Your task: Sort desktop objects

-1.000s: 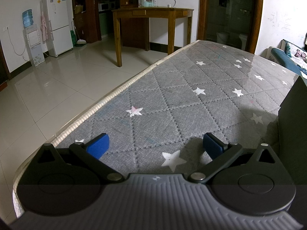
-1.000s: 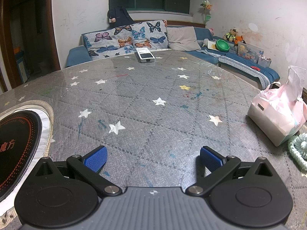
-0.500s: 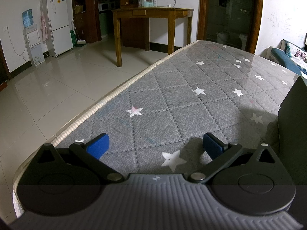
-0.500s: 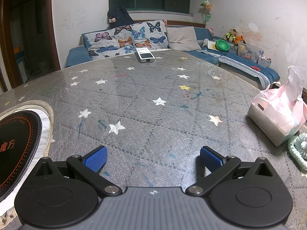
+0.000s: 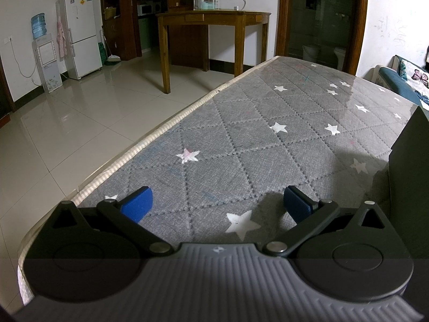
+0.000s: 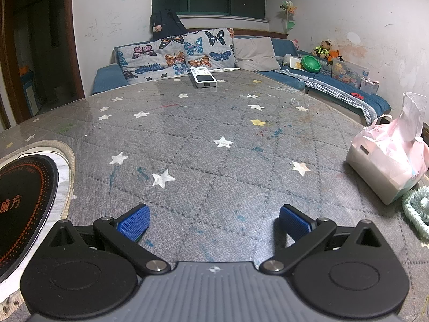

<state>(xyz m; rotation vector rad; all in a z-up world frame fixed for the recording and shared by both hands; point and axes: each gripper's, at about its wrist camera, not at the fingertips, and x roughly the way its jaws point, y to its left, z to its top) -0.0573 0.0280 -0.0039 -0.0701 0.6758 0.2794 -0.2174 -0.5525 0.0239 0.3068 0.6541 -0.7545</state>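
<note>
Blue fingers (image 5: 136, 204) of left gripper (image 5: 215, 205) and right gripper (image 6: 213, 221) spread wide, holding nothing

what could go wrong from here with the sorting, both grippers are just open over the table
The tissue pack is soft, with loose plastic on top; the open right gripper could pinch only the wrapper and let it slip.

The remote lies flat by the table's far edge, near the sofa; a nudge might push it off.

The left gripper sits near the table edge, with a dark box close on its right, so a sideways sweep might bump it.
</note>
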